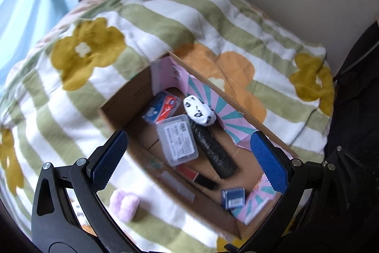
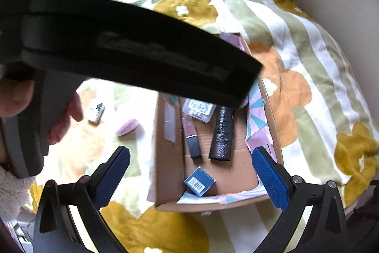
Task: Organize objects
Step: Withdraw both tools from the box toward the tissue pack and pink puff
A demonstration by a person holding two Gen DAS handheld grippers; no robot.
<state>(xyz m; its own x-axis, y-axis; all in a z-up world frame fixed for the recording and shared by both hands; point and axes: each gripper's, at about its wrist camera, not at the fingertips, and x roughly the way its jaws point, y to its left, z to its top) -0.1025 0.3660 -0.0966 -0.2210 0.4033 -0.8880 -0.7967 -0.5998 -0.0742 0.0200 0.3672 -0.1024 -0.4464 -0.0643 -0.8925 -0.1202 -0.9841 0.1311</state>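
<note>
Fingers of the left gripper [image 1: 189, 160] and right gripper [image 2: 190, 178] stand spread wide and hold nothing; both hang above the cardboard box [image 1: 118, 117] on the flowered blanket [image 1: 213, 16] of the bed. Inside lie a clear case [image 1: 177, 142], black roll [image 1: 214, 151], spotted plush [image 1: 199, 110], red-and-blue packet [image 1: 161, 109], lipstick [image 2: 190, 136] and blue carton [image 2: 199, 181], apparently gathered there for tidiness. A pink fluffy item [image 1: 124, 204] lies outside, just beside the box wall, likely not yet sorted.
</note>
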